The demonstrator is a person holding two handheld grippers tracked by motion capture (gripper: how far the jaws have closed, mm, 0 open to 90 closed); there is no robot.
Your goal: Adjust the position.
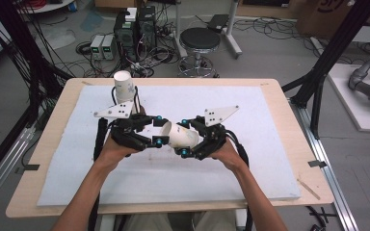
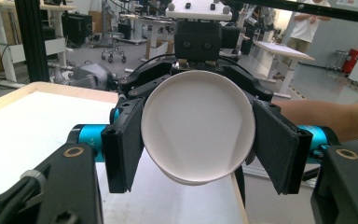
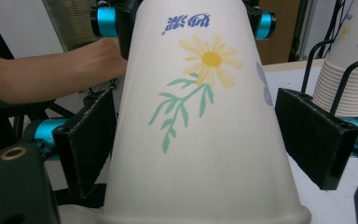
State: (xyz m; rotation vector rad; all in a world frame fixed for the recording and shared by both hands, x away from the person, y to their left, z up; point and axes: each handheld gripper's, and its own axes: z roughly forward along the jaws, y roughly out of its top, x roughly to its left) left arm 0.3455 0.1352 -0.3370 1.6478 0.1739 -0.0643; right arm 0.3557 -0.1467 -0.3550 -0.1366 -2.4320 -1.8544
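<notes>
A white paper cup (image 1: 180, 137) lies on its side in the air above the white pad (image 1: 250, 168) that covers the bench (image 1: 289, 120), held between the two claws near the pad's middle. In the high view its rim faces the left claw (image 1: 158, 131) and its base sits in the right claw (image 1: 189, 138).

In the left gripper view the cup's open mouth (image 2: 198, 126) faces the camera, and the pads (image 2: 123, 144) of the left claw press against its rim from both sides, so this claw is closed on the cup. Beyond the cup, the right claw's body faces back.

In the right gripper view the cup's wall (image 3: 200, 135), printed with a yellow flower and green stem, runs away from the camera. The right claw's pads (image 3: 314, 135) stand spread on either side of it, the one on the right clearly off the wall, so this claw is open around the cup.

A stack of cups (image 1: 124, 87) stands upright in a wire holder at the pad's far left, well apart from the claws.
</notes>
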